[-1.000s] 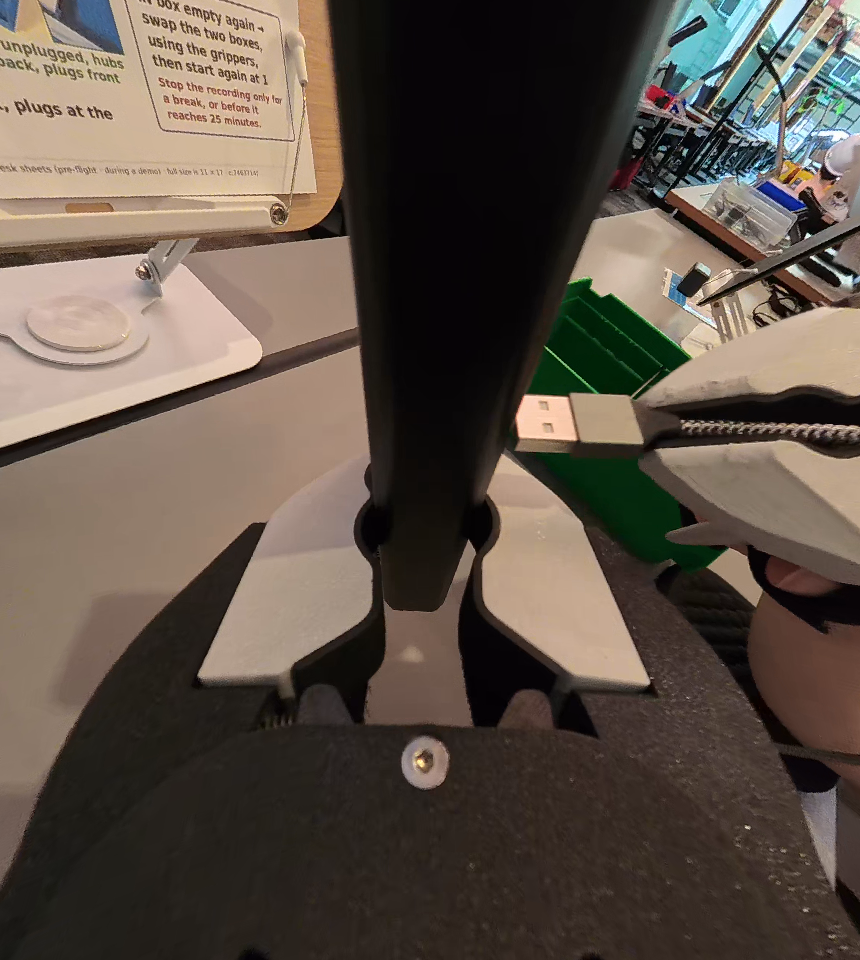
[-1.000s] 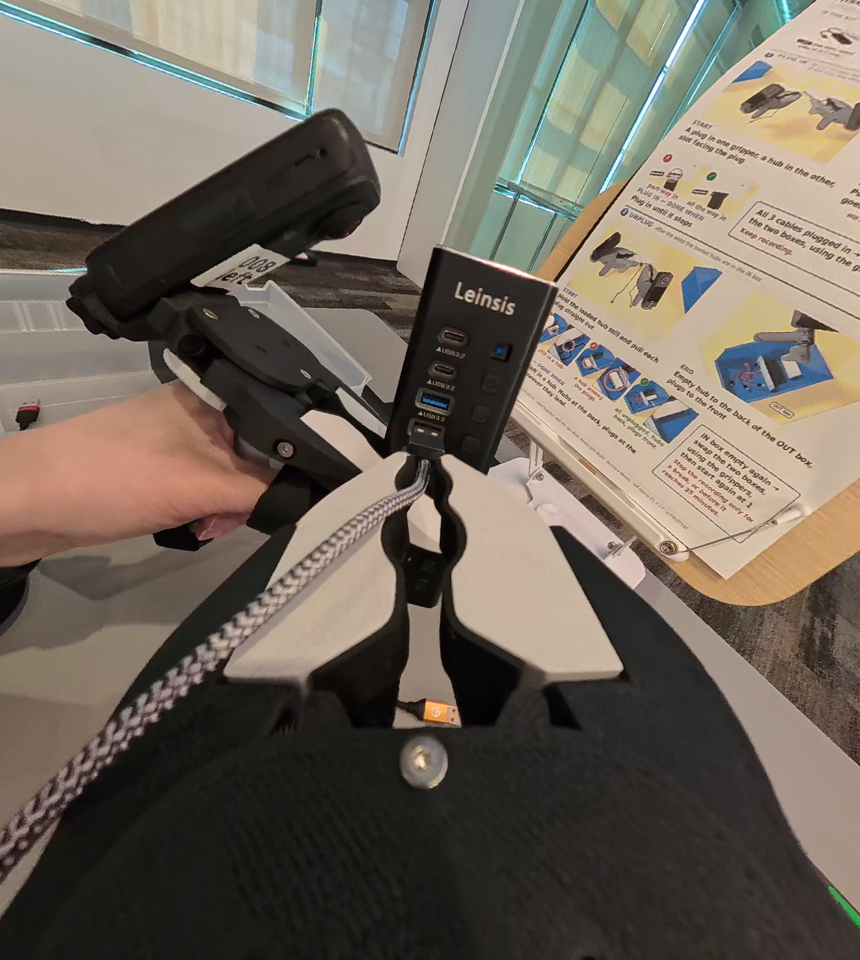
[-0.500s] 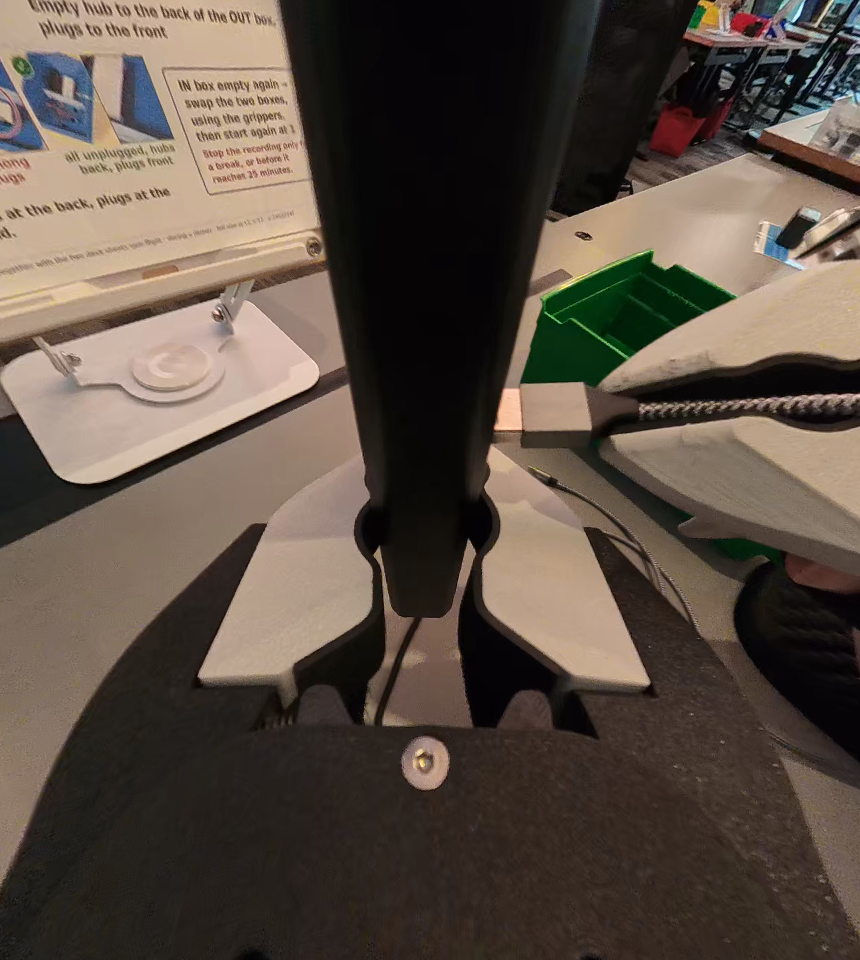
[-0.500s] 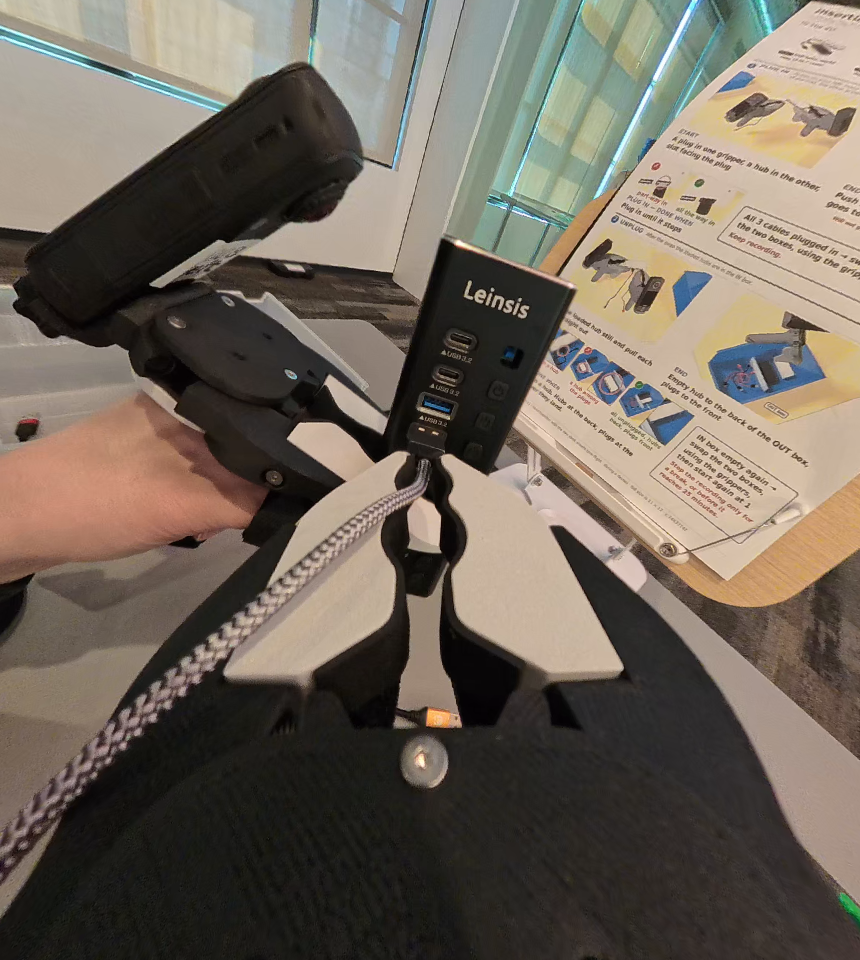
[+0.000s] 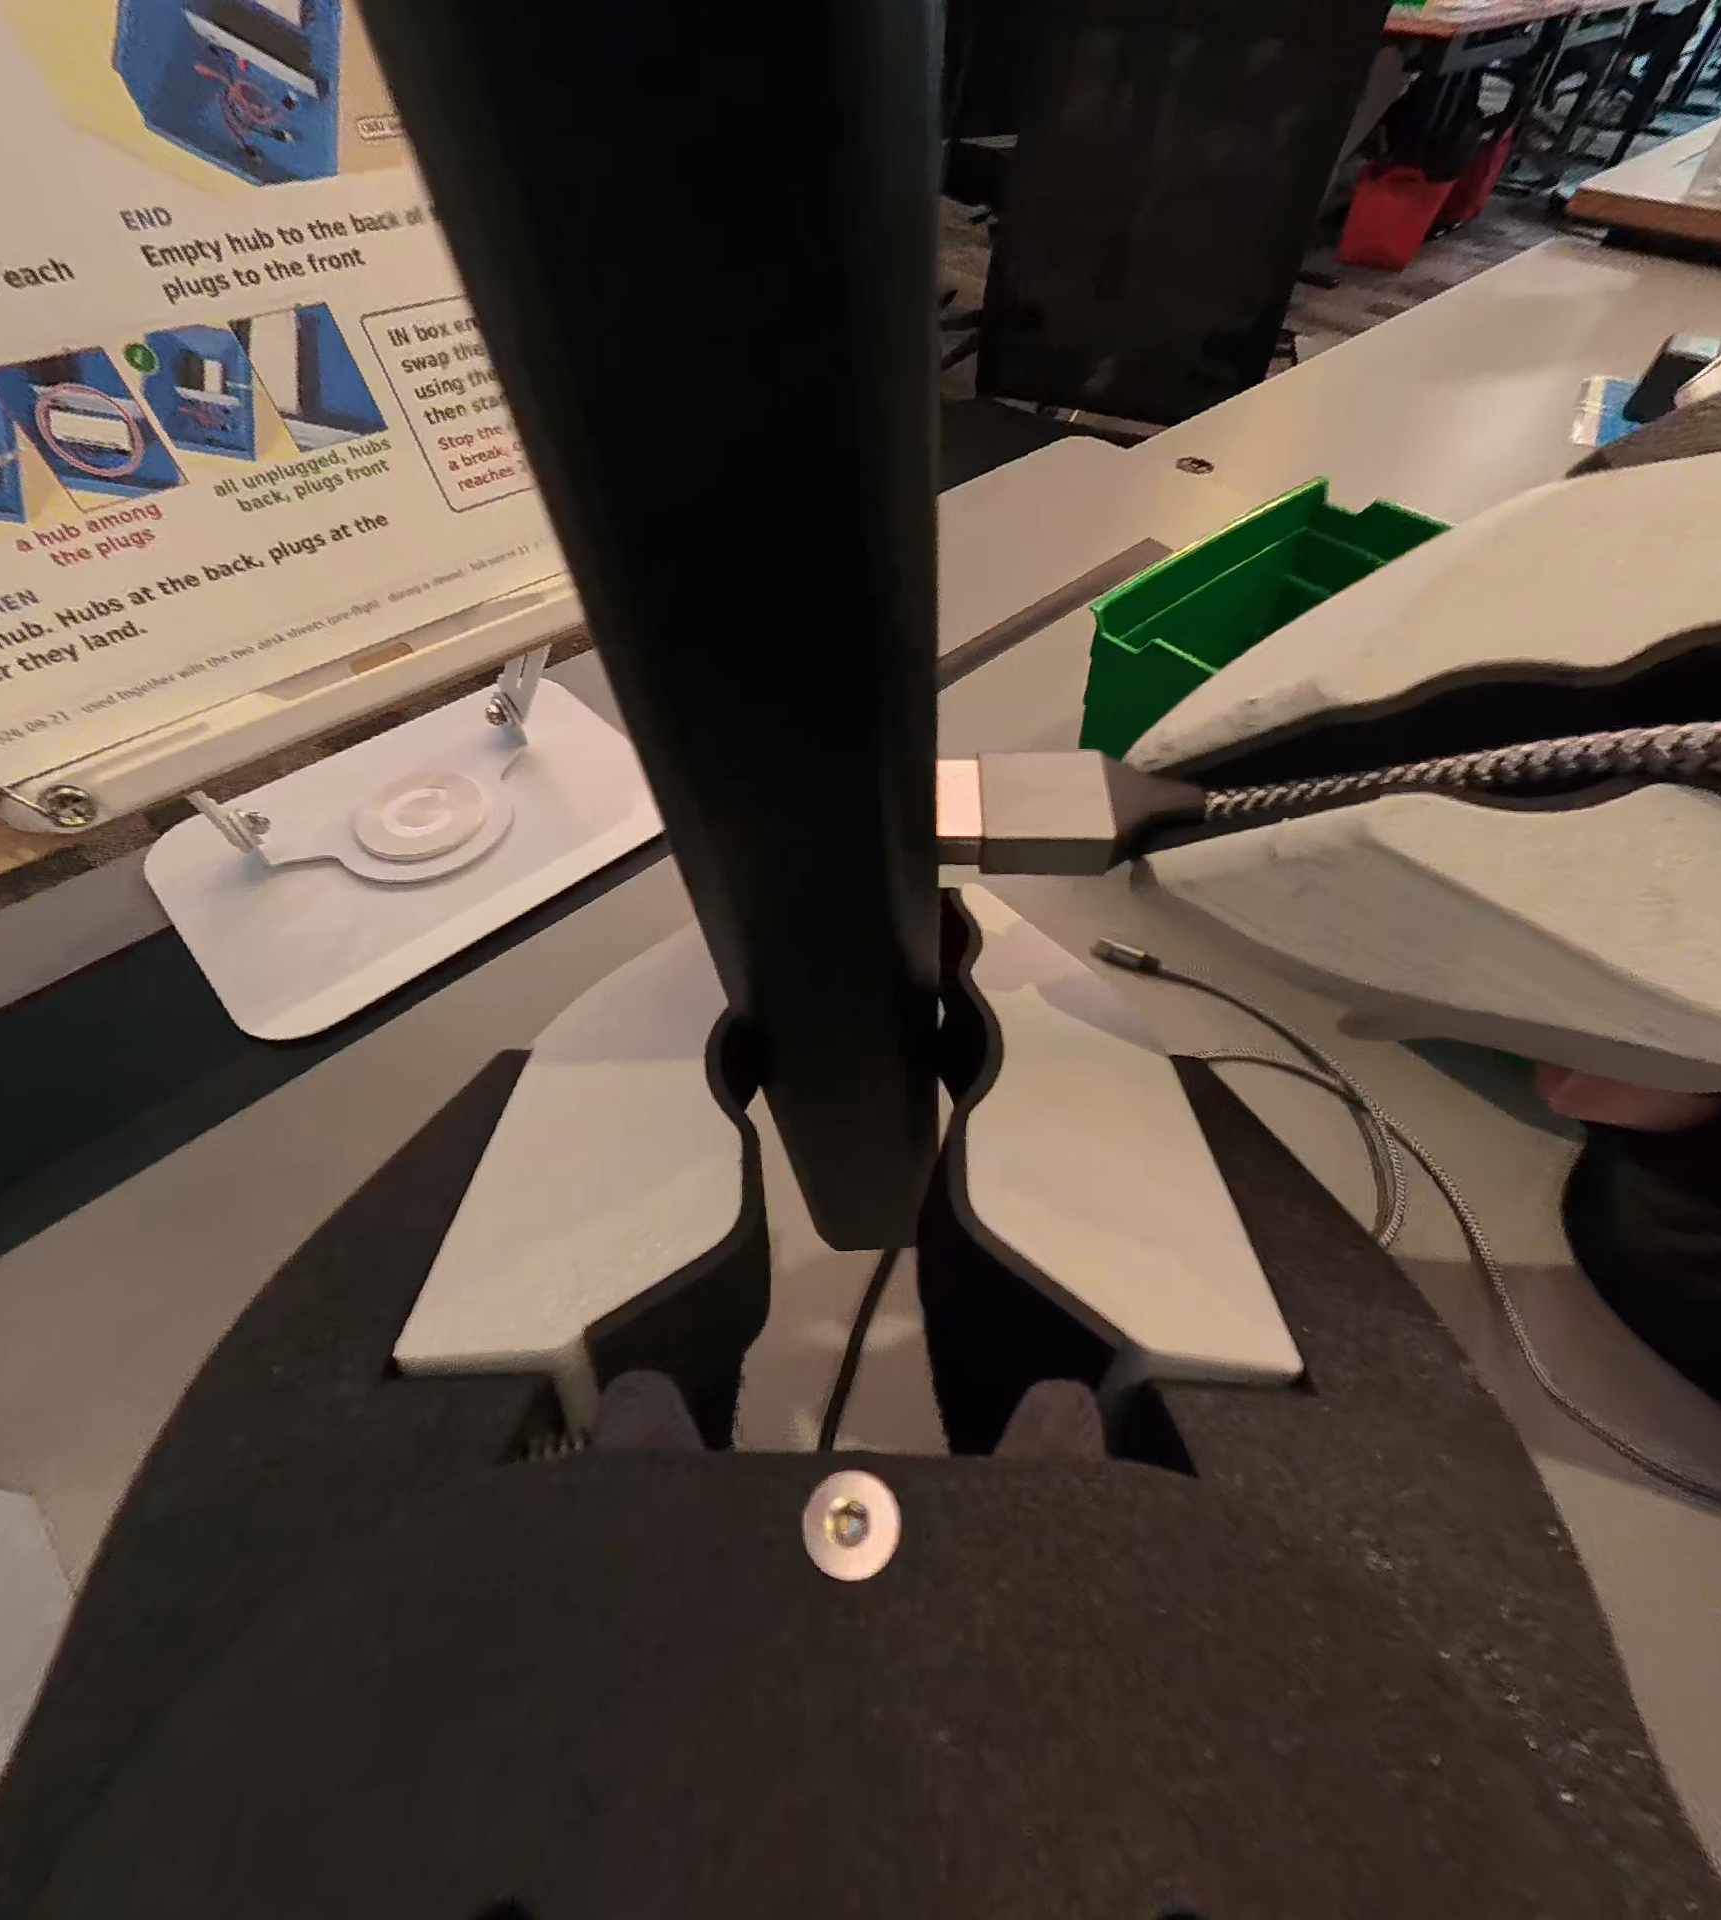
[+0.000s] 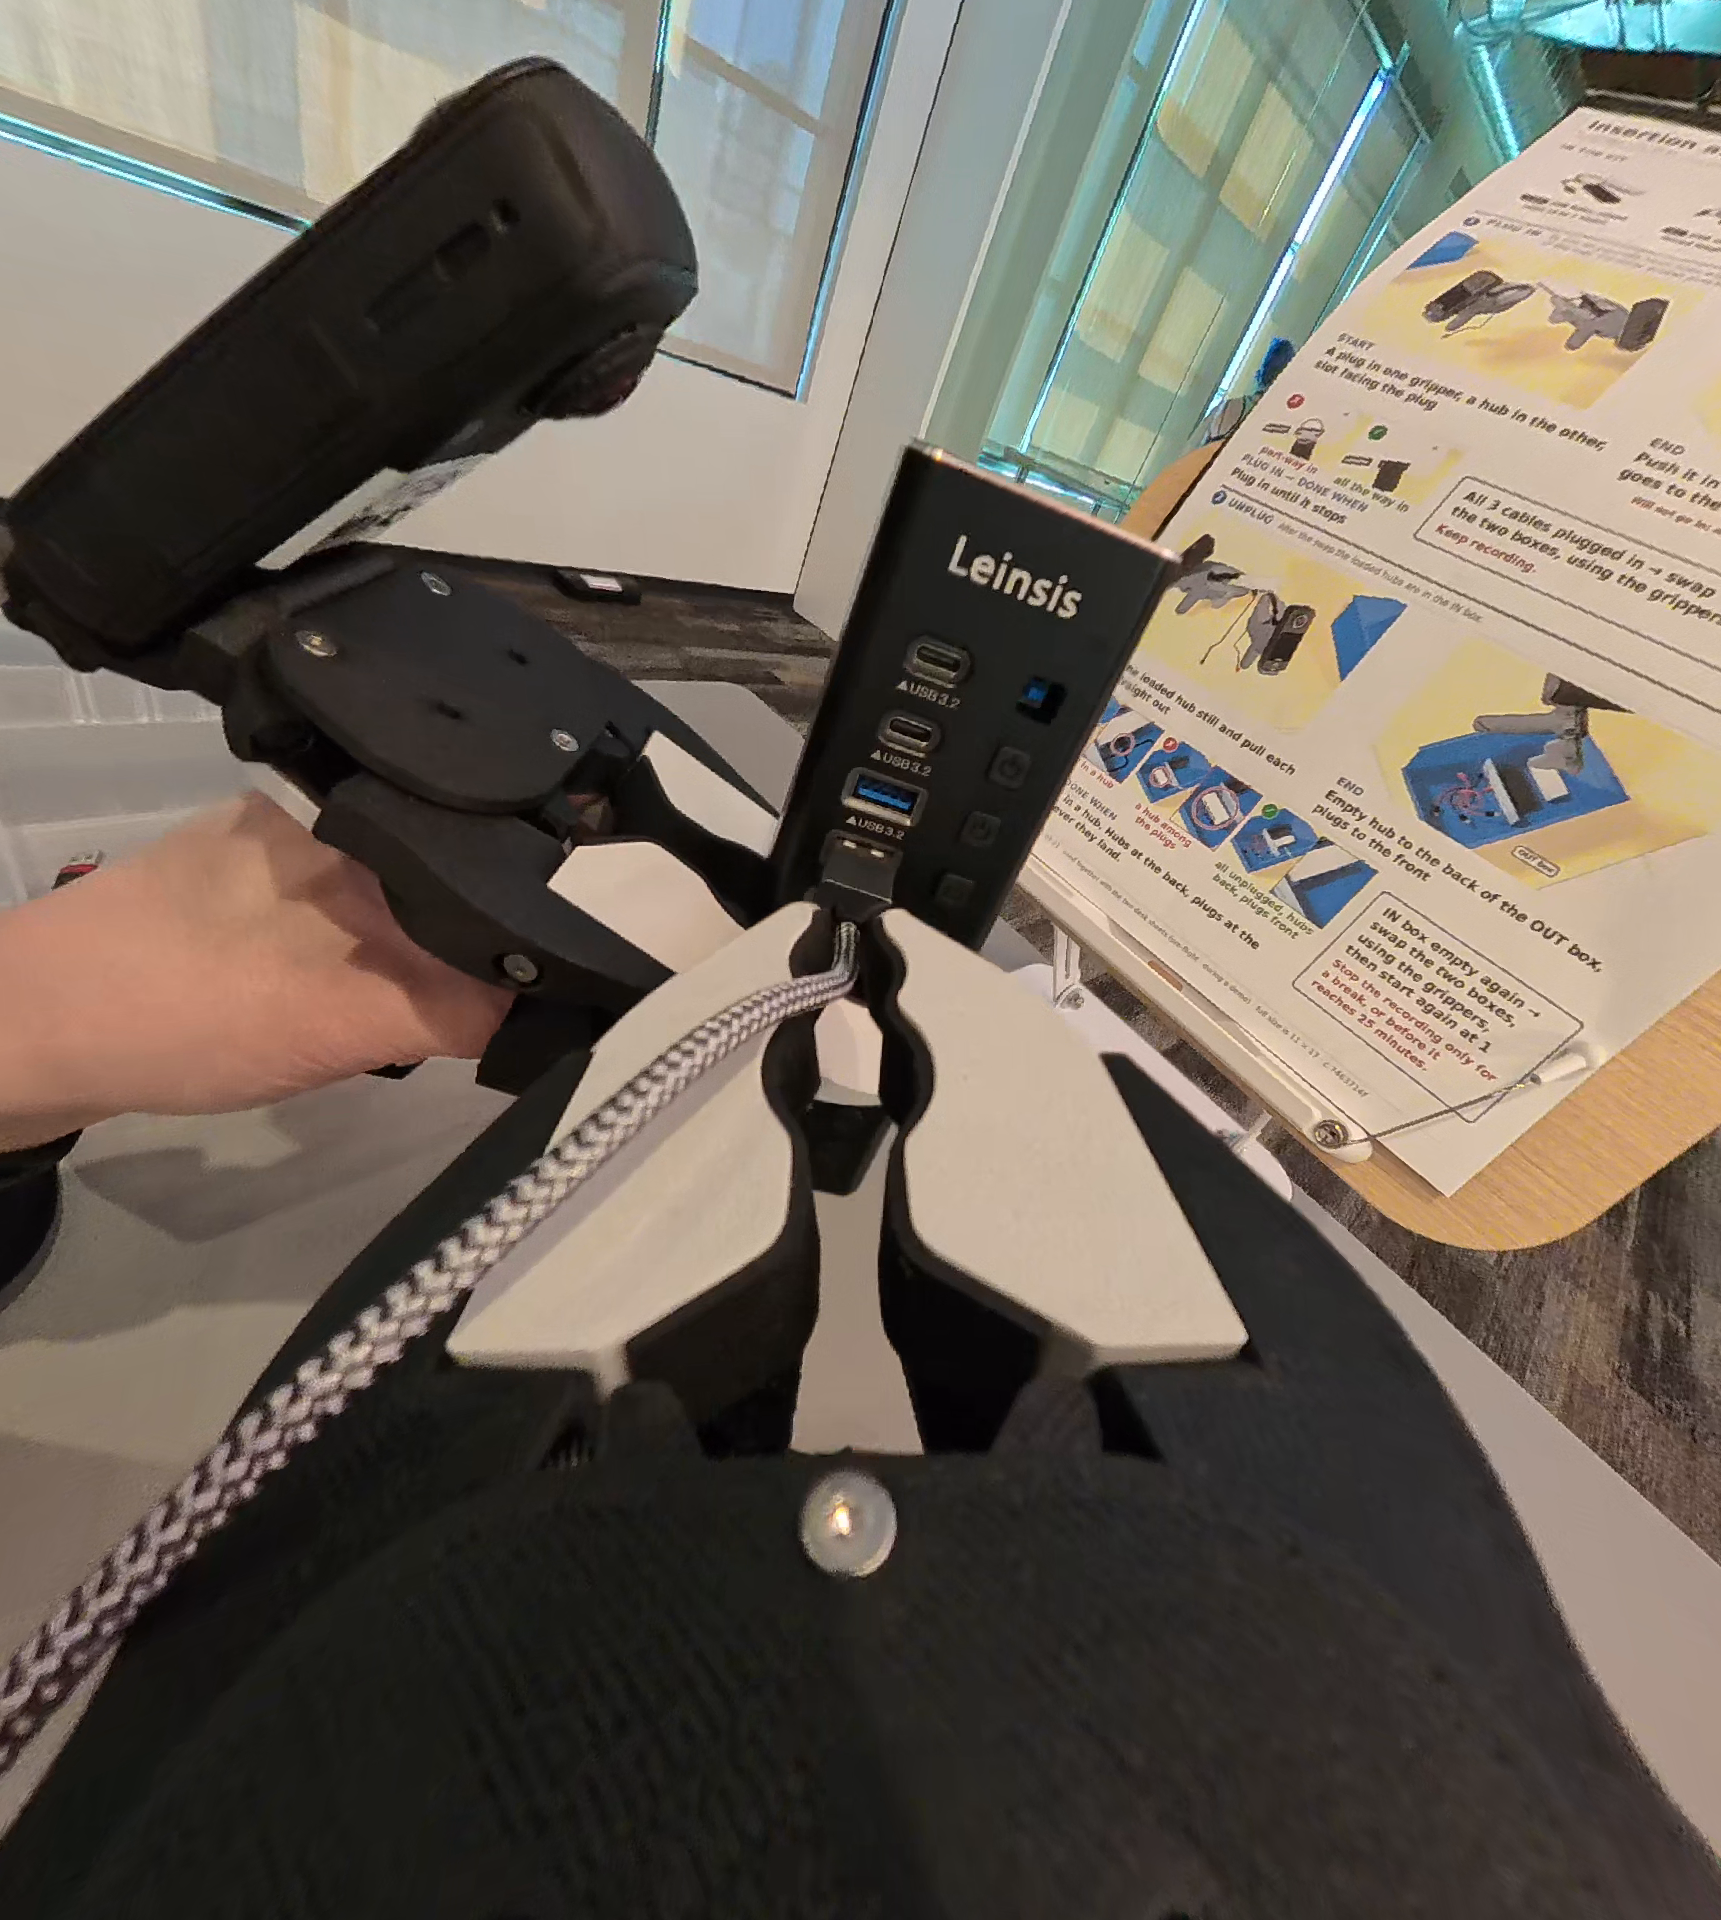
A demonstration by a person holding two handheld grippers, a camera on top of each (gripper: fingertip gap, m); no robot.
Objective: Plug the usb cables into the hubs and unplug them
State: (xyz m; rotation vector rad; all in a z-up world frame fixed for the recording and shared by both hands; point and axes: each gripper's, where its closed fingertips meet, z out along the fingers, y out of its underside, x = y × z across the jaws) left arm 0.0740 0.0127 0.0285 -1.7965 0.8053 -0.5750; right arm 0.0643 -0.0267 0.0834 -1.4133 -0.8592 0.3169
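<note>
Your right gripper [image 6: 851,940] was clamped on the USB-A plug [image 6: 856,871], partly seated in the black hub's [image 6: 981,665] lowest port; your left gripper [image 5: 835,1039] squeezed the hub. Any tilt could have jammed it.

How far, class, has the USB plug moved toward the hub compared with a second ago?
Yes, it has moved in. In the left wrist view the USB plug has slid left into the black hub; only a sliver of its metal shell shows now, where the whole shell was bare before.
</note>
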